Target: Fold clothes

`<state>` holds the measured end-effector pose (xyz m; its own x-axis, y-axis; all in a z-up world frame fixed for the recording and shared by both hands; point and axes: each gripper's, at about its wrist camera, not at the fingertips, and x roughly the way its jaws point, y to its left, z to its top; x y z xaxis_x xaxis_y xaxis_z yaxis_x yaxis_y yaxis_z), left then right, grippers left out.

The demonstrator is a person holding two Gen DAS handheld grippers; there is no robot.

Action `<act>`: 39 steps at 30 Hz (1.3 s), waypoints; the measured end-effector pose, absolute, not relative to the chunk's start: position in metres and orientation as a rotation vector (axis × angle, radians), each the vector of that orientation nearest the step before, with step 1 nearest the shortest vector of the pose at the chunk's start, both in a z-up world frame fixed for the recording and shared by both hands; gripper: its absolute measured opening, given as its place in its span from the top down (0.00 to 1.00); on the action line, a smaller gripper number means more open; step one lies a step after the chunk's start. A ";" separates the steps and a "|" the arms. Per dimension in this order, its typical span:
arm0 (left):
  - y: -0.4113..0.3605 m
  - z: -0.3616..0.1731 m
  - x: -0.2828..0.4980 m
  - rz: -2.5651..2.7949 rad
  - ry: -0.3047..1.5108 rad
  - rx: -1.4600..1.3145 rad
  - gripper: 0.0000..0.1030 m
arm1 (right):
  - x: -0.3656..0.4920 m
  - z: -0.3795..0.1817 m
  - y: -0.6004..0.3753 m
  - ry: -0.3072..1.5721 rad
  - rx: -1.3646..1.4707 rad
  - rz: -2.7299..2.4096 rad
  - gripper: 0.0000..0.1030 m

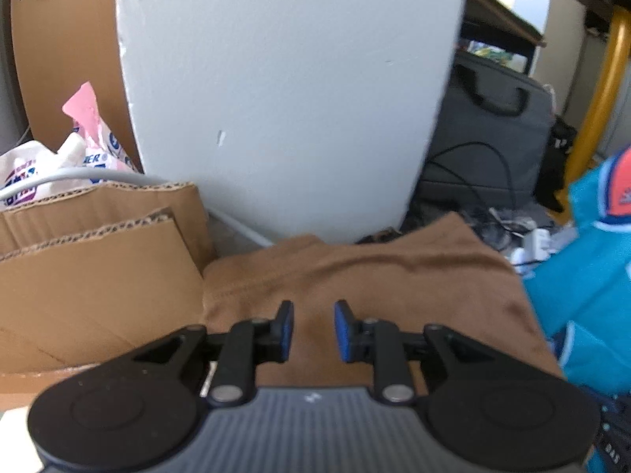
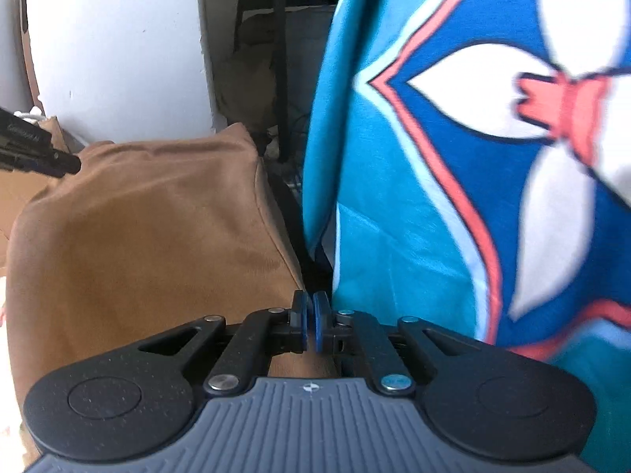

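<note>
A folded brown garment [image 1: 355, 287] lies flat in front of the white wall. My left gripper [image 1: 314, 329] hovers over its near part, open, with only cloth showing in the gap below its blue pads. In the right wrist view the same brown garment [image 2: 157, 228] fills the left half. A teal garment [image 2: 414, 205] with a blue, white and red print rises on the right. My right gripper [image 2: 310, 323] is shut, with nothing visible between its pads. It sits at the brown garment's near right edge, and the teal garment's edge is right beside its right finger.
Cardboard boxes [image 1: 98, 276] stand to the left of the brown garment, with a printed plastic bag [image 1: 79, 149] behind them. A white wall panel [image 1: 284, 98] stands behind. A grey case [image 1: 493, 134] and cables lie at the back right. A black tool part [image 2: 35, 149] reaches over the brown garment's far left corner.
</note>
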<state>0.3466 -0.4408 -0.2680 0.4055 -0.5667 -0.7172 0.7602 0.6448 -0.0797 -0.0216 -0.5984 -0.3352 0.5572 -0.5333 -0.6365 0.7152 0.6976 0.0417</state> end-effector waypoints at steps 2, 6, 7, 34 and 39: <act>-0.431 -0.265 0.335 -0.861 0.793 0.253 0.73 | -0.029 -0.333 -0.590 0.630 0.334 -0.761 0.96; -0.415 -0.265 0.313 -0.858 0.822 0.218 0.73 | -0.033 -0.334 -0.570 0.630 0.332 -0.734 0.96; -0.413 -0.266 0.308 -0.857 0.831 0.219 0.73 | -0.033 -0.335 -0.565 0.635 0.323 -0.722 0.96; -0.328 -0.318 0.261 -0.745 1.001 0.253 0.58 | -0.081 -0.345 -0.557 0.672 0.493 -0.781 0.49; -0.306 -0.313 0.255 -0.712 1.007 0.255 0.24 | -0.084 -0.333 -0.543 0.686 0.491 -0.751 0.35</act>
